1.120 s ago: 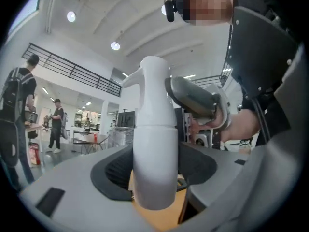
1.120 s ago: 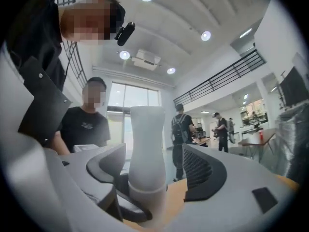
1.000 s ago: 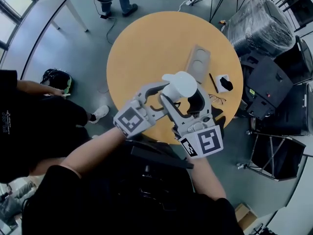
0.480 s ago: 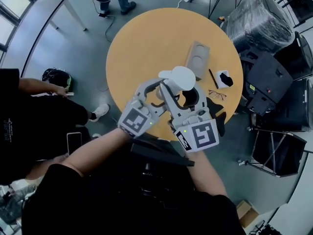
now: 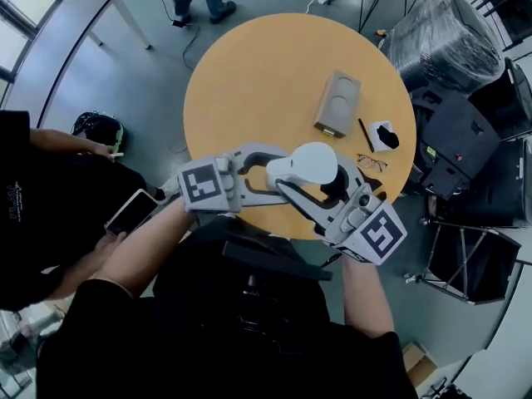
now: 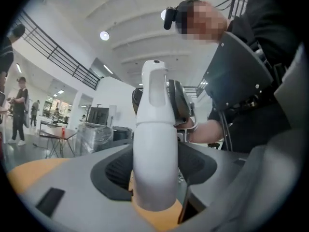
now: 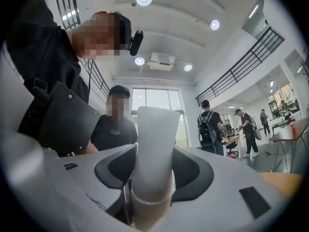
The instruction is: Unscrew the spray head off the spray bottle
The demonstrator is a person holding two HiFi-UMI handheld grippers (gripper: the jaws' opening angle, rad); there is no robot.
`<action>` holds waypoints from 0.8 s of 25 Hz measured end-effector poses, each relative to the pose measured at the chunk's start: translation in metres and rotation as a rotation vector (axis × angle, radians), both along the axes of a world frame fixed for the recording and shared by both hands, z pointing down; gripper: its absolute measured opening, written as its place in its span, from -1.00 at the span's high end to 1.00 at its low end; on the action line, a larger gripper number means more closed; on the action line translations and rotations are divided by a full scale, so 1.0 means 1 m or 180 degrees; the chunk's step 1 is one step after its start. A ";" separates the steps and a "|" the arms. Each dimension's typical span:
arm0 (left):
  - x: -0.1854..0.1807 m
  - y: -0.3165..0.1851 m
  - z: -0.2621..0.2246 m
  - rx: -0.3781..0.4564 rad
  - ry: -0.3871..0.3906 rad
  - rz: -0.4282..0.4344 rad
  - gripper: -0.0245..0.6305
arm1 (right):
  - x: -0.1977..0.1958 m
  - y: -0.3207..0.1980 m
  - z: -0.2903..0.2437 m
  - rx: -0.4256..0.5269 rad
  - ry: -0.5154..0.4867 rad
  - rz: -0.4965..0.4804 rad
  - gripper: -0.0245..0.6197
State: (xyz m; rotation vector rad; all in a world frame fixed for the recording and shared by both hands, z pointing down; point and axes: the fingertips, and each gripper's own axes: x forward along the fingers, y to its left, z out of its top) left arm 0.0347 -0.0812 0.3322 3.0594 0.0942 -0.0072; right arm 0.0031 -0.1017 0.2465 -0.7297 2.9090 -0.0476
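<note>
Gripping spray bottle (image 6: 154, 168): left gripper (image 5: 270, 173) | right gripper (image 5: 316, 188): jaws just closed onto spray head (image 7: 153, 139)

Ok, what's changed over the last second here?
The right gripper has just been closing its jaws, now pressing on the bottle. Both grippers swung apart: the left gripper now reaches in from the left, the right from lower right. A bystander's phone has come into view. Unchanged: the left gripper's hold on the bottle; tray, pen and glasses on the table.
</note>
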 end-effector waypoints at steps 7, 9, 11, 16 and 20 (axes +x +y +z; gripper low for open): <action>-0.010 0.008 0.000 0.0035 -0.0110 0.0262 -0.01 | -0.006 0.004 -0.013 -0.0011 -0.0040 -0.0138 0.21; -0.009 0.009 -0.001 0.0047 -0.0083 0.0241 -0.01 | -0.006 0.006 -0.014 0.0004 -0.0022 -0.0118 0.21; -0.009 0.008 0.002 0.0063 -0.0066 0.0195 -0.01 | -0.005 0.004 -0.016 0.0007 -0.0029 -0.0076 0.21; -0.011 0.003 0.014 0.0079 -0.0076 0.0076 -0.01 | -0.004 -0.001 -0.025 0.0036 -0.0013 0.0025 0.21; -0.011 0.005 0.022 0.0126 -0.0063 -0.0039 -0.01 | 0.002 0.003 -0.038 0.0066 -0.0042 0.0104 0.21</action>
